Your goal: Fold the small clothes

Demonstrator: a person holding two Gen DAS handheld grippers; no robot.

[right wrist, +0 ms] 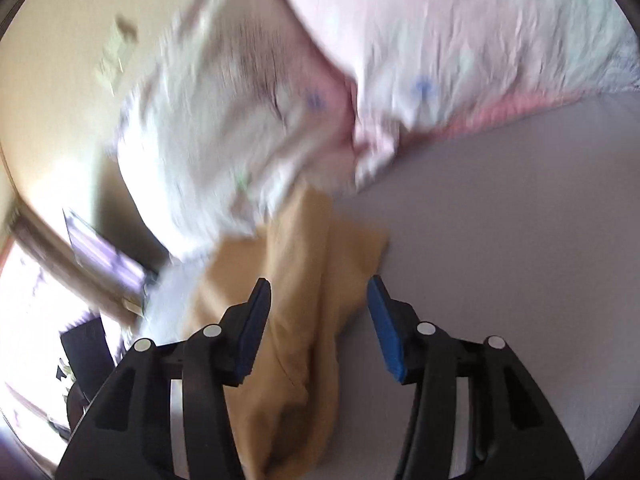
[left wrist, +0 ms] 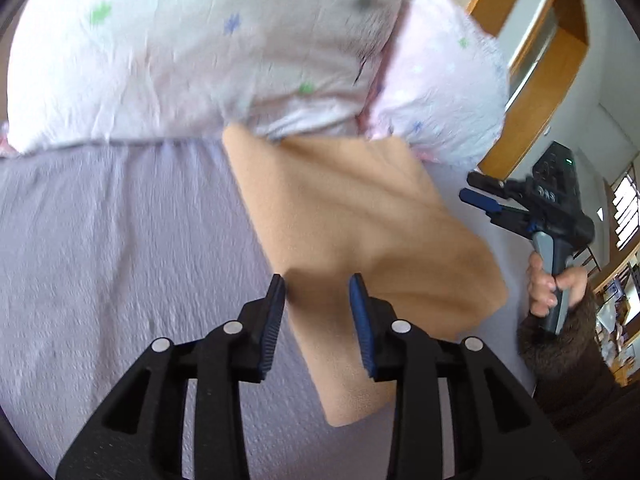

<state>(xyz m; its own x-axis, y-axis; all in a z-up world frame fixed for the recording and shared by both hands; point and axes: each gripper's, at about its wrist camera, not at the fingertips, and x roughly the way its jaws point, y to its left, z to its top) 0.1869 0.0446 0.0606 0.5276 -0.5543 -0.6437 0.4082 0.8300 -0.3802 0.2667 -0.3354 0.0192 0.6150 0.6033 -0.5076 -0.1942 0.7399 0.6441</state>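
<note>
**Both grippers open over a tan cloth on the bed**

The lavender bed sheet is the work surface, and everything else is best placed against it. It is broad, flat and soft, which is likely why the folding is being done here: a small garment can lie spread without sliding off.

Along the sheet's far edge sit the pillows, pale pink with small green and blue flower prints. They are bulky and pushed to the head of the sheet, out of the working area, though the nearest one overlaps the far corner of the garment.

The tan cloth is the task's piece. It lies on the sheet toward the right-hand edge, its far end tucked just under the pillows. In the left wrist view it looks flat and roughly rectangular with soft creases; in the right wrist view the tan cloth shows a lengthwise ridge, so I judge it partly folded or bunched along that side rather than smoothed out.

The left gripper hovers over the cloth's near edge, its jaws spread moderately with nothing between them, probably lined up to pinch that edge.

The right gripper is spread wider, also holding nothing, with the ridge of cloth showing between its fingers. In the left wrist view it stands off the sheet's right edge, gripped by the person's right hand.
</note>
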